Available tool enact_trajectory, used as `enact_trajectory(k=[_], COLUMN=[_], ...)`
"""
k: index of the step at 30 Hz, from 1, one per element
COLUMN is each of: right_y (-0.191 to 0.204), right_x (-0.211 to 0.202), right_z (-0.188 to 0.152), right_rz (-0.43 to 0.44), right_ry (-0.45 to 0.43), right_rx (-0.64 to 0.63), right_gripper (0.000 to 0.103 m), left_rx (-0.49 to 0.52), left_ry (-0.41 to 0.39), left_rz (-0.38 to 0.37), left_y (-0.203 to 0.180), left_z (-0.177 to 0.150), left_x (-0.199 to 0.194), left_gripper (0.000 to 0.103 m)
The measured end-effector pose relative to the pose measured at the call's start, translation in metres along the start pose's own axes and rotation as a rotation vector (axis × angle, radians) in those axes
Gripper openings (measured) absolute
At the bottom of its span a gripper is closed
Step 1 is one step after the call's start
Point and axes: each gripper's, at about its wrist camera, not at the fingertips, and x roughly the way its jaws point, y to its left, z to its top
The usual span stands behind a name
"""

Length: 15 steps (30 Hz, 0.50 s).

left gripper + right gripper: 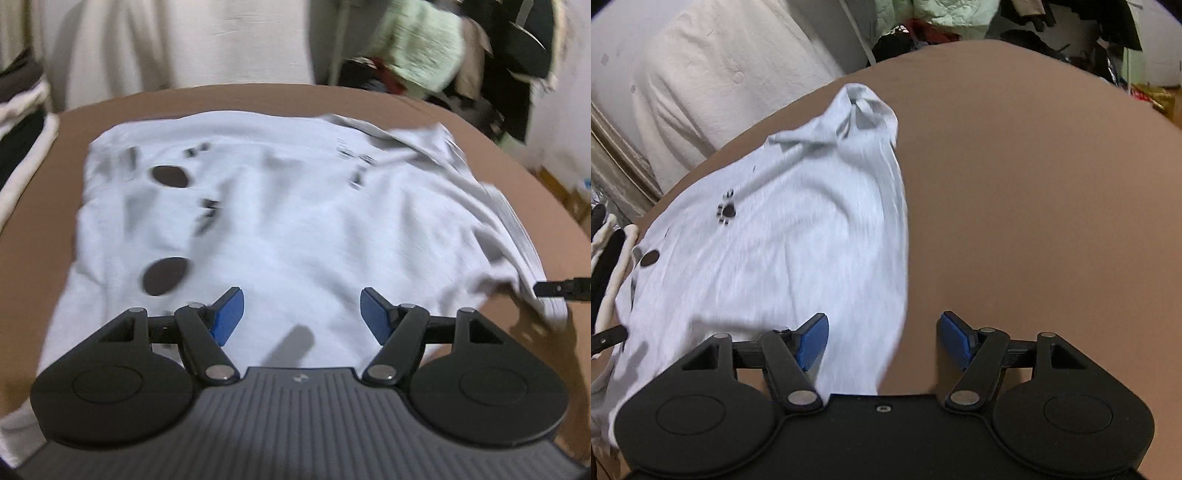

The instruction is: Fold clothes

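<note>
A light grey T-shirt (280, 218) with dark printed spots lies spread on a brown table (535, 199). Its right side is bunched and folded over. My left gripper (302, 315) is open and empty, just above the shirt's near part. In the right wrist view the same shirt (798, 236) lies to the left, with a sleeve or collar end crumpled at the far tip. My right gripper (882, 341) is open and empty, over the shirt's right edge and the bare table (1034, 221). The right gripper's tip (561, 288) shows at the right edge of the left wrist view.
A white curtain (184, 48) hangs behind the table. A pile of clothes, one pale green (421, 48), sits at the far right. Stacked dark and cream fabrics (22, 110) lie at the left edge. Wooden floor (565, 192) shows past the table's right rim.
</note>
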Motion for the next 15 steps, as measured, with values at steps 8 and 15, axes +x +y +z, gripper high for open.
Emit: enact_trajectory(k=[8,15], right_y=[0.033,0.024], right_x=[-0.002,-0.012], right_z=[-0.031,-0.027], right_rz=[0.037,0.117], right_ry=[-0.075,-0.11], right_rx=[-0.2,-0.161], right_gripper=[0.024,0.014], left_rx=[0.155,0.15], left_ry=[-0.005,0.014], left_rz=[-0.033,0.0], left_y=[-0.051,-0.068], left_z=[-0.02,-0.038], left_x=[0.007,0.026], left_gripper=[0.07,0.072])
